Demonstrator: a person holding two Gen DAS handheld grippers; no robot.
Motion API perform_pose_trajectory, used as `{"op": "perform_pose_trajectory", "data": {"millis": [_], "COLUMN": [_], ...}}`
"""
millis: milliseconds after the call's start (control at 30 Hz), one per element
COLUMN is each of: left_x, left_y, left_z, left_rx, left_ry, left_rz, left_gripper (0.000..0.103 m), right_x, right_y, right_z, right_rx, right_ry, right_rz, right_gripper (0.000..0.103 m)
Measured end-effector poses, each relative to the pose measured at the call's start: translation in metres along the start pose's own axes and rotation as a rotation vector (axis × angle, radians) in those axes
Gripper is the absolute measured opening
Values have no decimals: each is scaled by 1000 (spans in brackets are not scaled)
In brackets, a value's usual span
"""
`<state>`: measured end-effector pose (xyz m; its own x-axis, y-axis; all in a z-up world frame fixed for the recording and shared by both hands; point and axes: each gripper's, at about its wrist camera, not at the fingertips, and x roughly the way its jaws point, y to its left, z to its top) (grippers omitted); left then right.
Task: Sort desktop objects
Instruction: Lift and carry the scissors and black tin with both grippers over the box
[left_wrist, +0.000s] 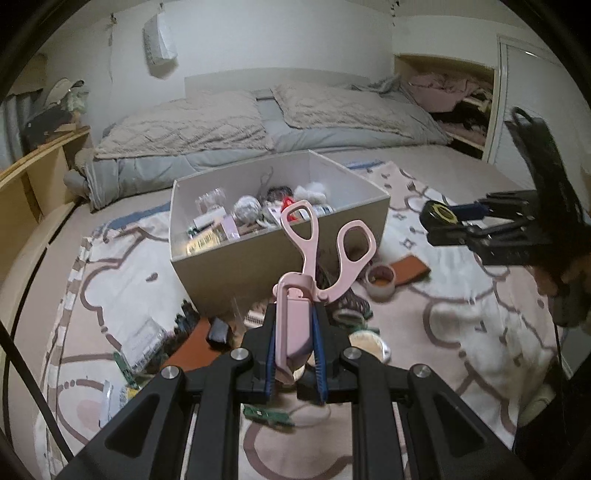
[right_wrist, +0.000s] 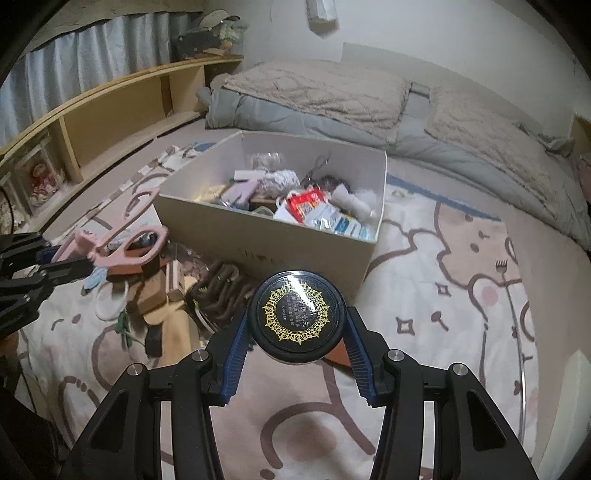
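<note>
The scissors (left_wrist: 317, 273) are pale pink all over, clamped between blue ribbed pads (left_wrist: 271, 350) on the black left gripper (left_wrist: 293, 354). The round tin (right_wrist: 297, 319) in the black right gripper (right_wrist: 297, 332) has a glossy black lid with a gold lace-like ring around gold lettering. The cardboard box (right_wrist: 295, 254) is beige outside and white inside, and the rug (right_wrist: 424, 295) is cream with brown outlines and pink patches.

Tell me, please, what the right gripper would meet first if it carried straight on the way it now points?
Probably the near wall of the cardboard box: the right gripper, shut on the round black jar, points at it from close by, though depth is uncertain.
</note>
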<state>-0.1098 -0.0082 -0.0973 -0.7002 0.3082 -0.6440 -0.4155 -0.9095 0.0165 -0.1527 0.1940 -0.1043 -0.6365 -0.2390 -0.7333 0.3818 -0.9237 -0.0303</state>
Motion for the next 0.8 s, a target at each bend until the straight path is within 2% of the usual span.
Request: {"op": "perform_pose_trajectory", "data": {"millis": [233,467,667,800], "left_x": [-7,-8,-10,-12], "left_y": [6,14,21,20], "left_z": [22,39,55,69], "left_rx": [-30,-70,-112,-119], "left_ry": [-69,-91,-112,-136], "left_rz": [49,99,123,140], "left_gripper": [17,17,17,17], "right_x": [-17,-35,-42,-45], "right_y": [6,9,8,13], "right_z": [13,35,58,71], "right_rx": [-4,-5,37,20], "right_ry": [-30,-80,-90,-106], "right_rz": [-2,-28,11,-7], "right_gripper": [51,51,51,51]}}
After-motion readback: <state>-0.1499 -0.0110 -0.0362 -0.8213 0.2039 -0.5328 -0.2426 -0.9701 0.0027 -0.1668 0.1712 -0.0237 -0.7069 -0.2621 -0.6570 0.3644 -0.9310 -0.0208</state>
